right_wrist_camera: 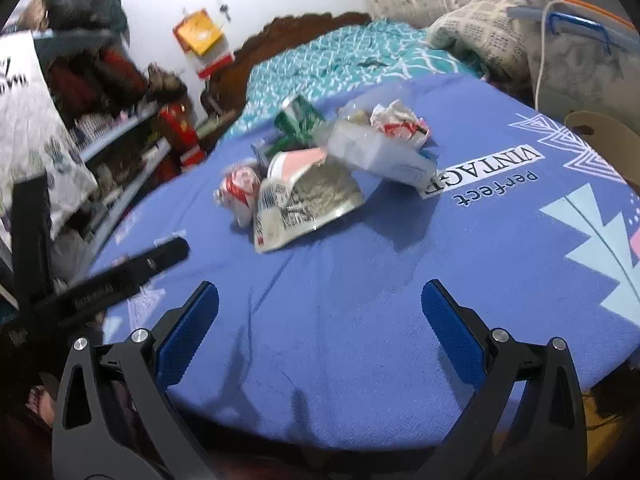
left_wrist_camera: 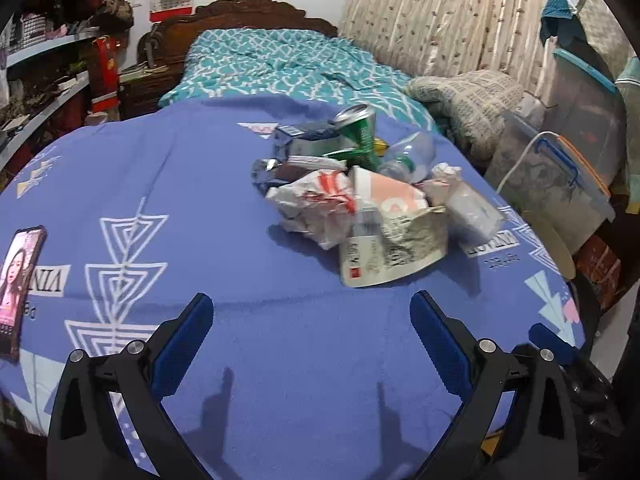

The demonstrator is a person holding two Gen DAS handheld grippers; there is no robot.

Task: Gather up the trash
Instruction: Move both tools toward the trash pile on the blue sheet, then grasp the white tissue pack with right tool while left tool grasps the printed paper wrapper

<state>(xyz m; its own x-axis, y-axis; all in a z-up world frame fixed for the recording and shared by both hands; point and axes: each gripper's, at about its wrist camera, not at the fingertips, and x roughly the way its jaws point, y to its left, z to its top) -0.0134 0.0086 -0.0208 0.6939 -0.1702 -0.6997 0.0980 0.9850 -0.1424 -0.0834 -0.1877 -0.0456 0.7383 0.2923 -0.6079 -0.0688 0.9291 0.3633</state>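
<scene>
A heap of trash lies on the blue blanket [left_wrist_camera: 200, 184]. It includes a crumpled red-and-white wrapper [left_wrist_camera: 316, 200], a torn printed snack bag [left_wrist_camera: 396, 248], a green can [left_wrist_camera: 358, 128], a clear plastic bottle [left_wrist_camera: 408, 156], a blue-white carton [left_wrist_camera: 304, 138] and a white packet [left_wrist_camera: 472, 208]. My left gripper [left_wrist_camera: 312, 304] hangs open, short of the heap, with nothing between its blue pads. In the right wrist view the snack bag [right_wrist_camera: 308, 200], wrapper [right_wrist_camera: 240, 188] and packet [right_wrist_camera: 380, 152] lie ahead of my right gripper [right_wrist_camera: 320, 296], which is also open and holds nothing.
A phone [left_wrist_camera: 20, 280] with a lit screen lies at the blanket's left edge. A teal quilt [left_wrist_camera: 280, 64] and wooden headboard [left_wrist_camera: 256, 8] lie beyond. Cluttered shelves [left_wrist_camera: 48, 80] line the left side. Clear storage boxes [left_wrist_camera: 560, 184] and a knitted throw [left_wrist_camera: 468, 96] stand on the right.
</scene>
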